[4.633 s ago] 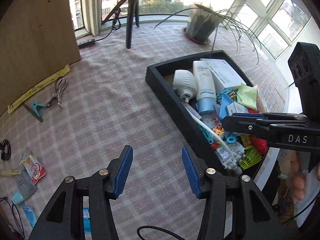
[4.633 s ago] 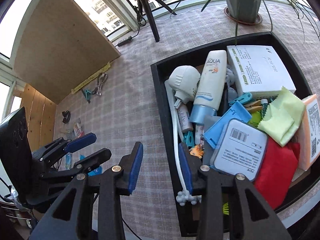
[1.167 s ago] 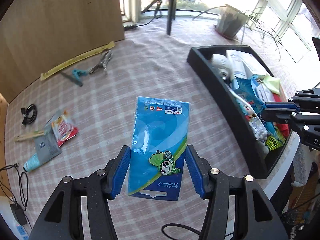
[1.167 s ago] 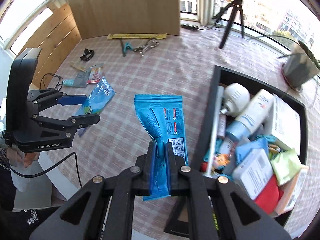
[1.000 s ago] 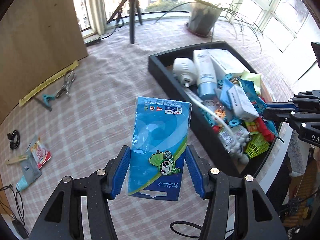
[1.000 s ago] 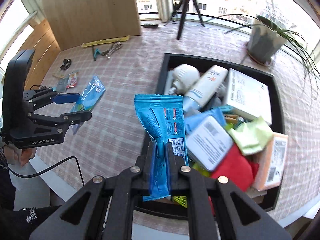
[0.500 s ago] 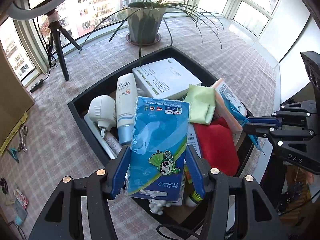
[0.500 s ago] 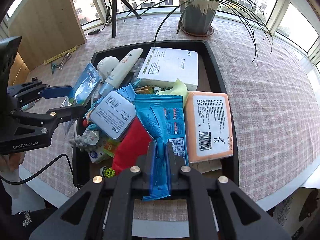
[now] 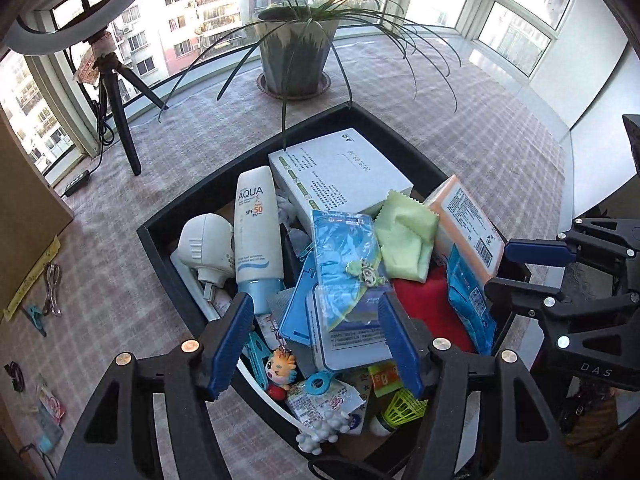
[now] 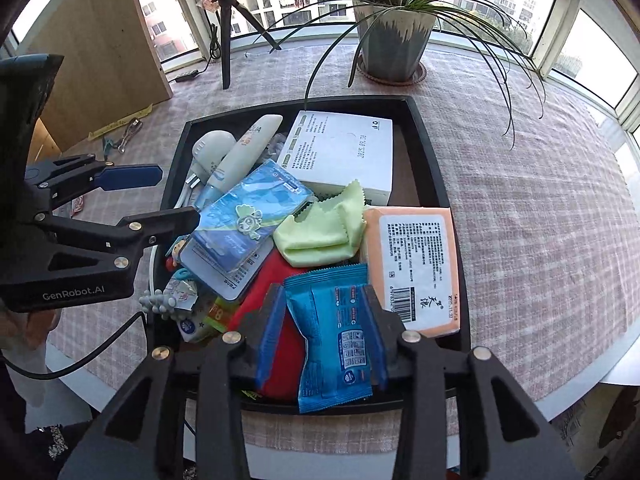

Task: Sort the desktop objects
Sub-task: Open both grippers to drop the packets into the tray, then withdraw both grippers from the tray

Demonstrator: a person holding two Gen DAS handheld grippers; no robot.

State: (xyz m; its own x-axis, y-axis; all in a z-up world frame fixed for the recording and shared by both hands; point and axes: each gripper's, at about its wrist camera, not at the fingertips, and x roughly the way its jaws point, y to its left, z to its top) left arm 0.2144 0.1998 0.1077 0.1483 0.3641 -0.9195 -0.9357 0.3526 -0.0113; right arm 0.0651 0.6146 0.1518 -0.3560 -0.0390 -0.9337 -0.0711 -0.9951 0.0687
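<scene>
A black tray (image 9: 168, 264) (image 10: 434, 168) holds a heap of objects. My left gripper (image 9: 316, 340) is open above the heap; the blue card pack with a green cartoon badge (image 9: 346, 268) (image 10: 250, 204) lies free on top of it. My right gripper (image 10: 322, 340) is open at the tray's near edge; the blue wipes packet (image 10: 334, 336) (image 9: 468, 300) lies loose between its fingers on a red cloth (image 10: 276, 276). The left gripper also shows in the right wrist view (image 10: 160, 196), and the right gripper in the left wrist view (image 9: 516, 264).
In the tray lie a white box (image 9: 340, 176), an AQUA sunscreen tube (image 9: 256, 232), a green cloth (image 10: 320, 224) and an orange pack (image 10: 416, 264). A potted plant (image 9: 296, 52) and a tripod (image 9: 116, 108) stand behind. Scissors (image 9: 52, 288) lie far left.
Both grippers have opened over the tray. The blue card pack has dropped from the left gripper onto the heap, and the wipes packet has slipped loose from the right gripper.
</scene>
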